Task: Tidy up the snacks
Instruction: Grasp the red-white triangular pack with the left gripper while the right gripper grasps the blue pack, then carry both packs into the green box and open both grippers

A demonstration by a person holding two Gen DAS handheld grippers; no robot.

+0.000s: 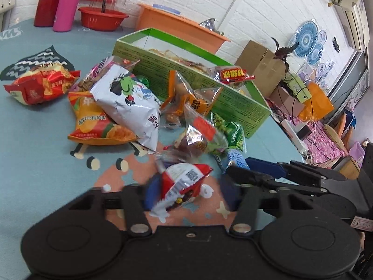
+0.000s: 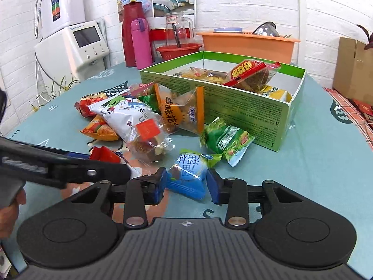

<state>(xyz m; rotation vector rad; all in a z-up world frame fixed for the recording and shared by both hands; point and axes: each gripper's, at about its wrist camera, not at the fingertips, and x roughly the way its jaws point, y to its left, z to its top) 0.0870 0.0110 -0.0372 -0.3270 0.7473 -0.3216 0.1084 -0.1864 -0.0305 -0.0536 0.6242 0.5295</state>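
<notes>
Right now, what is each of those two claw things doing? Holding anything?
Left gripper: open around a red and white snack packet, no grip visible.
Right gripper: open either side of a blue snack packet, not yet pinching it.

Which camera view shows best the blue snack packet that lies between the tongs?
The right wrist view. There the blue snack packet lies whole between the right tongs, its print visible. The left wrist view shows only a blurred part of it, behind the right tongs' arm.
</notes>
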